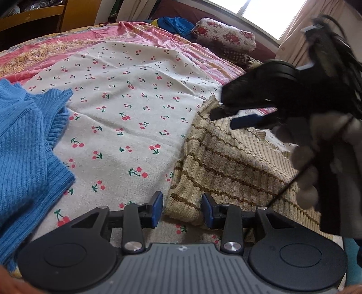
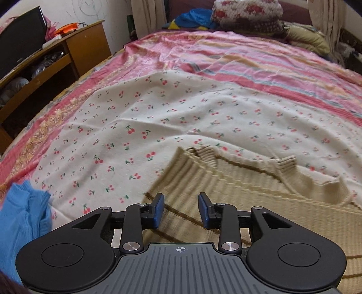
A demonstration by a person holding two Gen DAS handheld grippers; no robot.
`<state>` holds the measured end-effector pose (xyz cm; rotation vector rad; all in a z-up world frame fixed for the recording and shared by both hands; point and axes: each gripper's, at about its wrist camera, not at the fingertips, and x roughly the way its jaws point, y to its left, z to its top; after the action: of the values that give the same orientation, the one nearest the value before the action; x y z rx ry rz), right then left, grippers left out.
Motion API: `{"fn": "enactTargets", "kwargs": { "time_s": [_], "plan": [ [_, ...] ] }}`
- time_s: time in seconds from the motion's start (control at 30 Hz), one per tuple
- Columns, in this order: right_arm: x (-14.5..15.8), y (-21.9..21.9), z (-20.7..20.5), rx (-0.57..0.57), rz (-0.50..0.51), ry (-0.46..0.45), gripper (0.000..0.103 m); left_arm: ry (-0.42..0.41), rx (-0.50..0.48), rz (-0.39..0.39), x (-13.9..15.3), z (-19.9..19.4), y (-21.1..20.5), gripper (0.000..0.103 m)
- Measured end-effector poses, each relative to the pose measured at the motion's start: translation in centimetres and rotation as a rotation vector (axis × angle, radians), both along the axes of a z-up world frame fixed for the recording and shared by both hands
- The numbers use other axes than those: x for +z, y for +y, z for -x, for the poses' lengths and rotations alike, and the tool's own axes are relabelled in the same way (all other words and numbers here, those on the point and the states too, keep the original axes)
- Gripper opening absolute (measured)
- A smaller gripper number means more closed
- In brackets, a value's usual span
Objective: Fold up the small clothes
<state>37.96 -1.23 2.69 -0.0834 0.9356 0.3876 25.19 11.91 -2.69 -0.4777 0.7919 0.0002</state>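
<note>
A beige ribbed sweater with brown stripes (image 1: 230, 162) lies flat on the cherry-print sheet (image 1: 126, 106). Its near corner lies between the blue pads of my left gripper (image 1: 182, 210), which is open and not pressing on it. My right gripper (image 1: 224, 119), held by a gloved hand (image 1: 316, 158), hovers over the sweater's far edge. In the right wrist view the right gripper (image 2: 181, 211) stands open above the striped sweater (image 2: 260, 203), with nothing between its pads. The sweater's collar (image 2: 287, 162) lies toward the far right.
A blue knit sweater (image 1: 27, 147) (image 2: 20, 224) lies crumpled at the left. The cherry-print sheet (image 2: 181, 113) lies over a pink striped bedspread (image 2: 237, 56). A wooden cabinet (image 2: 67, 58) stands left of the bed. Pillows and bundled bedding (image 2: 246, 13) sit at the far end.
</note>
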Motion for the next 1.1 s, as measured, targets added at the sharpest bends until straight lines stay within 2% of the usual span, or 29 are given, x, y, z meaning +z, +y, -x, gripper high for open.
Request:
{"fn": "enactTargets", "kwargs": {
  "time_s": [0.1, 0.23, 0.47, 0.57, 0.67, 0.77, 0.87, 1.03, 1.1],
  "plan": [
    [-0.7, 1.3, -0.5, 0.015, 0.026, 0.010, 0.041, -0.002, -0.006, -0.010, 0.0, 0.0, -0.1, 0.044],
    [-1.5, 2.9, -1.2, 0.036, 0.082, 0.008, 0.045, -0.004, -0.013, -0.026, 0.0, 0.0, -0.3, 0.044],
    [-2.8, 5.1, -1.9, 0.079, 0.230, -0.015, 0.047, -0.007, -0.019, -0.041, 0.0, -0.1, -0.6, 0.045],
    [-3.4, 5.8, -1.9, 0.092, 0.276, -0.028, 0.052, -0.008, -0.018, -0.041, 0.0, -0.1, -0.6, 0.046],
    [-3.8, 6.2, -2.1, 0.101, 0.309, -0.034, 0.052, -0.011, -0.018, -0.043, 0.0, -0.1, -0.6, 0.046],
    [-3.8, 6.1, -2.2, 0.108, 0.322, -0.036, 0.047, -0.012, -0.017, -0.041, 0.0, -0.1, -0.6, 0.046],
    [-3.8, 6.0, -2.0, 0.120, 0.341, -0.048, 0.037, -0.016, -0.013, -0.030, 0.1, 0.0, -0.4, 0.048],
    [-3.2, 5.4, -1.7, 0.133, 0.331, -0.049, 0.020, -0.074, 0.008, -0.018, 0.8, 1.1, -0.2, 0.060],
    [-2.7, 4.6, -1.8, 0.125, 0.293, -0.036, 0.017, -0.104, 0.014, -0.036, 1.2, 1.4, -0.4, 0.068]
  ]
}}
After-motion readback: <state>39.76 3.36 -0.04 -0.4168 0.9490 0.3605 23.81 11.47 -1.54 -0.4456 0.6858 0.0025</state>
